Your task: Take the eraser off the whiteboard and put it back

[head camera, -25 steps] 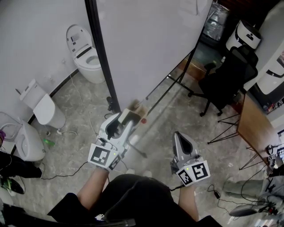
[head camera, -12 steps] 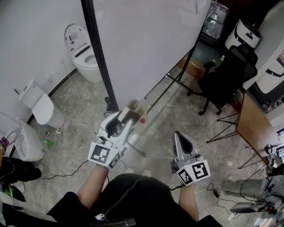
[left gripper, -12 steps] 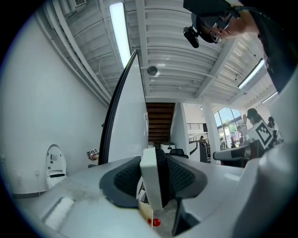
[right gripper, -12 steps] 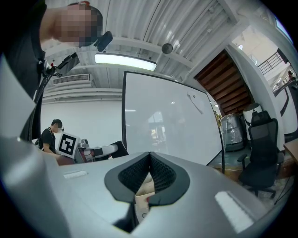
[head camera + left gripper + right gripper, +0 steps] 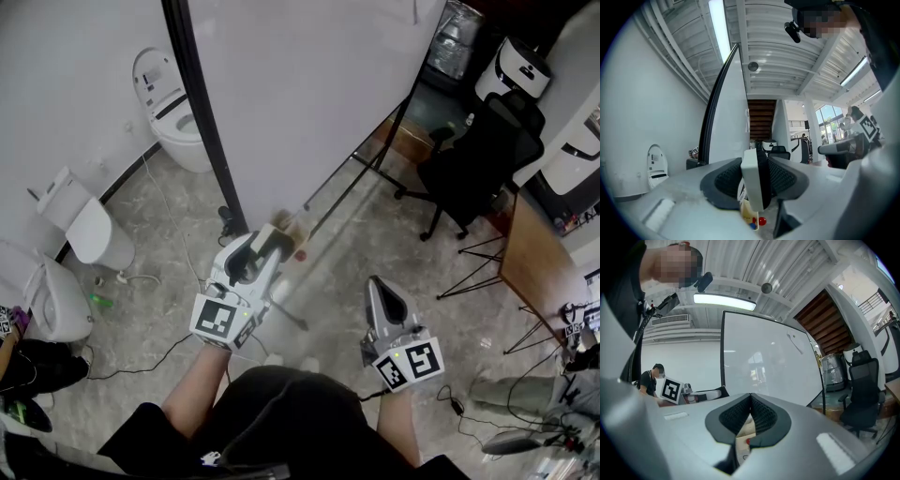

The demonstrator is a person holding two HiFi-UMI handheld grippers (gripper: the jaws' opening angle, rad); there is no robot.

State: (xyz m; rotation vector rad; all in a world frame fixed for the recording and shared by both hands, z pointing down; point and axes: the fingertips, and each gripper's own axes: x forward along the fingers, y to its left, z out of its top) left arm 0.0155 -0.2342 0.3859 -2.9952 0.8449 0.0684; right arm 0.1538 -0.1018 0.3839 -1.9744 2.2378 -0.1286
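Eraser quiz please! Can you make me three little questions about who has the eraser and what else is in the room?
1. Pick one: what is clamped in the left gripper? A) a marker B) the eraser C) a cup
2. True or false: the jaws of the right gripper stand wide apart.
3. Fill the gap: in the head view, the black seat to the right of the whiteboard is an office ____.

Key:
1. B. Its white body sits upright between the pads.
2. False. The jaws are together, with nothing between them.
3. Chair: the office chair.
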